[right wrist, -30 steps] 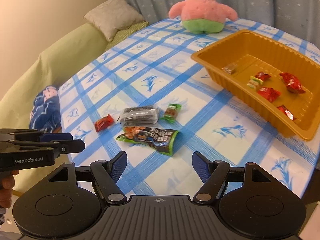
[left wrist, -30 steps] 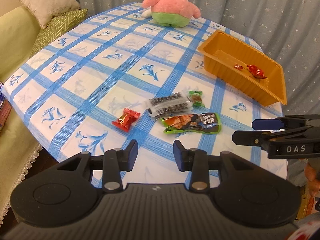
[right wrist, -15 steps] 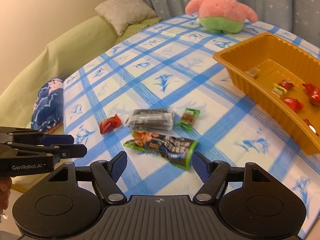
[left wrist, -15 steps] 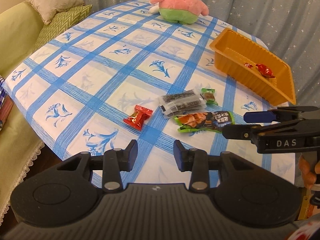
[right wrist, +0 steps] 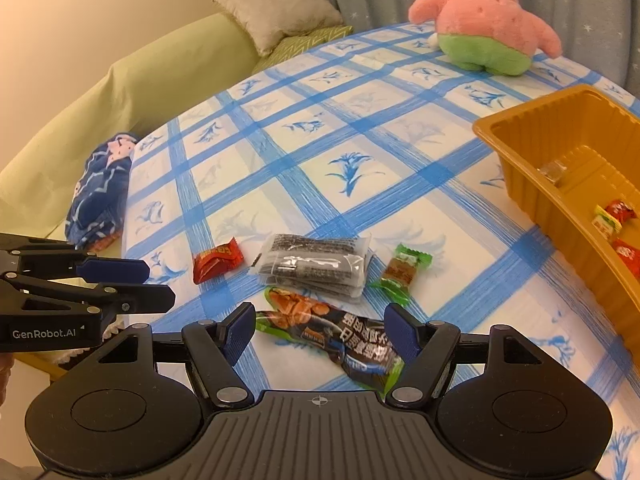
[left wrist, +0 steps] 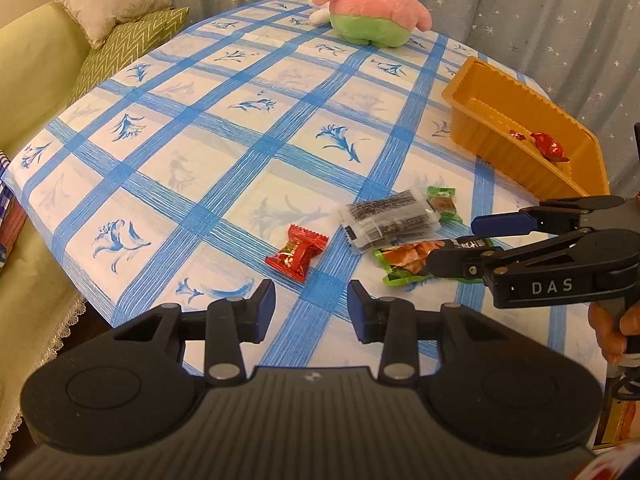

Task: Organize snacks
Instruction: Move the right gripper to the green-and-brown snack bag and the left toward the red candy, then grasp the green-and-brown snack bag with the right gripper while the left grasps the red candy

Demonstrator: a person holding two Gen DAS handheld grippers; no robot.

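Right gripper (right wrist: 320, 334), bottom centre of right wrist view: jaws spread wide, nothing pinched, green-black bag (right wrist: 332, 338) lying on the tabletop (right wrist: 280, 148) between the blue pads, no contact visible. Left gripper (left wrist: 311, 306), bottom centre of left wrist view: jaws partly spread, empty, over bare cloth just short of the red candy (left wrist: 296, 253).

Loose snack cluster, mid frame in both views: red candy at the left, clear pack (right wrist: 314, 266) of dark sticks in the middle, small green candy (right wrist: 402, 274) right of it, the bag nearest the camera. Pack overlaps the bag's upper edge.

Orange tray (right wrist: 516, 160) at right edge, well apart from the cluster; a few red and yellow-green wrapped sweets inside.

Far end of tabletop: pink star plush (right wrist: 486, 20), upright. Upper left: green sofa (right wrist: 132, 84) with two cushions (right wrist: 280, 4). Blue patterned cloth (right wrist: 100, 192) on sofa, left of the tabletop edge. Starred curtain (left wrist: 520, 4) behind.
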